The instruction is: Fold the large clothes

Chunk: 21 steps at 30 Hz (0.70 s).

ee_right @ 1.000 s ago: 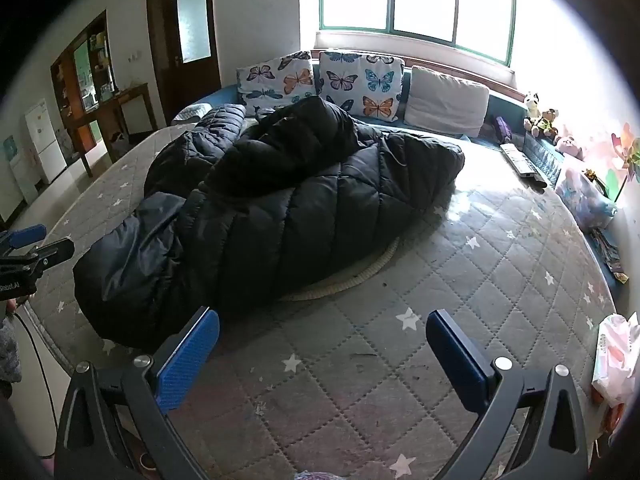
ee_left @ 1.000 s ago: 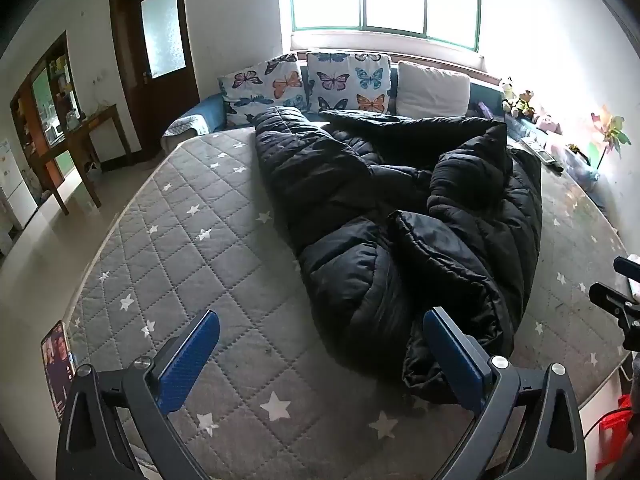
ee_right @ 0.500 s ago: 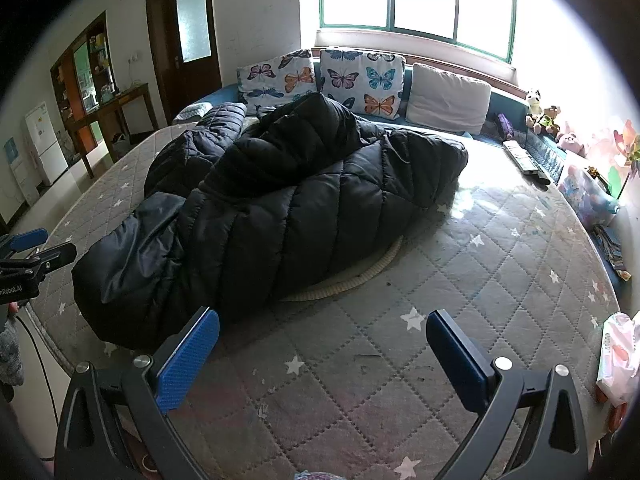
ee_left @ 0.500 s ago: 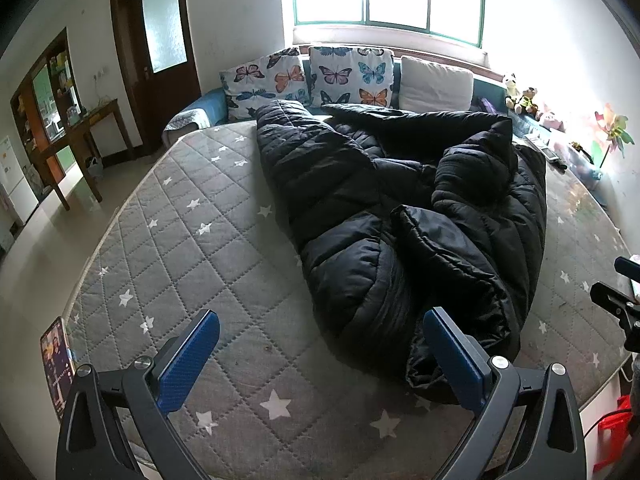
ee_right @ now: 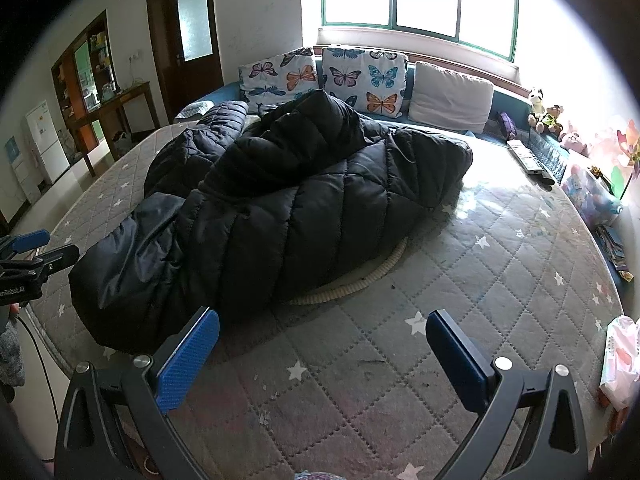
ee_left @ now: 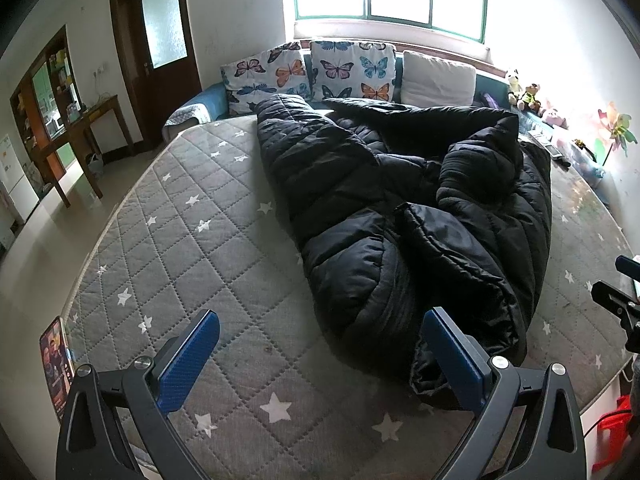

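Observation:
A large black quilted puffer coat point(ee_left: 404, 208) lies bunched on the grey star-patterned mattress point(ee_left: 180, 248), reaching from the pillows to the near edge. In the right wrist view the coat point(ee_right: 288, 216) fills the left and middle of the bed. My left gripper point(ee_left: 320, 356) is open and empty, hovering over the near edge just left of the coat's lower end. My right gripper point(ee_right: 322, 354) is open and empty over bare mattress point(ee_right: 480, 280) to the right of the coat. Each gripper shows at the edge of the other's view: the right one point(ee_left: 616, 300) and the left one point(ee_right: 28, 256).
Butterfly pillows point(ee_left: 312, 72) and a white pillow point(ee_left: 438, 80) line the headboard under the window. Stuffed toys point(ee_right: 544, 116) and clutter sit along the right ledge. A pink tissue pack point(ee_right: 620, 360) lies at the right edge. A wooden table point(ee_left: 76, 140) and door point(ee_left: 160, 52) stand at the left.
Both grippers have drifted slightly, so the views shift a little. The coat has not moved and both grippers stay open.

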### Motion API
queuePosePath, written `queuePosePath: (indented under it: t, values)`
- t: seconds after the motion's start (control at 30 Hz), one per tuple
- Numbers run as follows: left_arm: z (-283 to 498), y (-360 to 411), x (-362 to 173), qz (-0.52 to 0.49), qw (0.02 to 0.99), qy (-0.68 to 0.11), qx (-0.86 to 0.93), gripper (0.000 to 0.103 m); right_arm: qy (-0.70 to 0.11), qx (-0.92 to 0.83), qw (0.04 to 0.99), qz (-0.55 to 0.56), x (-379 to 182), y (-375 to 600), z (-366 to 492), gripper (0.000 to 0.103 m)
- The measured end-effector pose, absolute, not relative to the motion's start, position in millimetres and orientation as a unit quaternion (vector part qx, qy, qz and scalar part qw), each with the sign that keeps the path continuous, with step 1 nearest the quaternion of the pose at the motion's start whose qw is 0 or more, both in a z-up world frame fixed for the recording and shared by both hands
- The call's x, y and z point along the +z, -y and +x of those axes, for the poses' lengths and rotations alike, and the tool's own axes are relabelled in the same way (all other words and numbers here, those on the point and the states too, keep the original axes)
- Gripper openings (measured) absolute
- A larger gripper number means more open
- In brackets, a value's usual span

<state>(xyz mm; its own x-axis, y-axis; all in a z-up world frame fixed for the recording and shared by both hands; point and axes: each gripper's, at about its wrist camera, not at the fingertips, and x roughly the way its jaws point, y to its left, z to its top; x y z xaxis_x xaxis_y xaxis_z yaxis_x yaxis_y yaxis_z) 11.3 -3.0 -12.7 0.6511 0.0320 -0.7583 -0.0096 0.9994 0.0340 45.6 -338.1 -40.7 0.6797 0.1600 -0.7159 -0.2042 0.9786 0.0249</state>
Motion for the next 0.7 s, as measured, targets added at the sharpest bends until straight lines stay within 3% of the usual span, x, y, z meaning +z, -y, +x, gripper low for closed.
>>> queuePosePath:
  t: [0.7]
  values:
    - [32.3, 7.6, -20.0, 0.023, 0.901, -0.432, 0.015, 0.103, -0.393, 0.106, 0.913, -0.037, -42.2, 334.1, 54.9, 0.103]
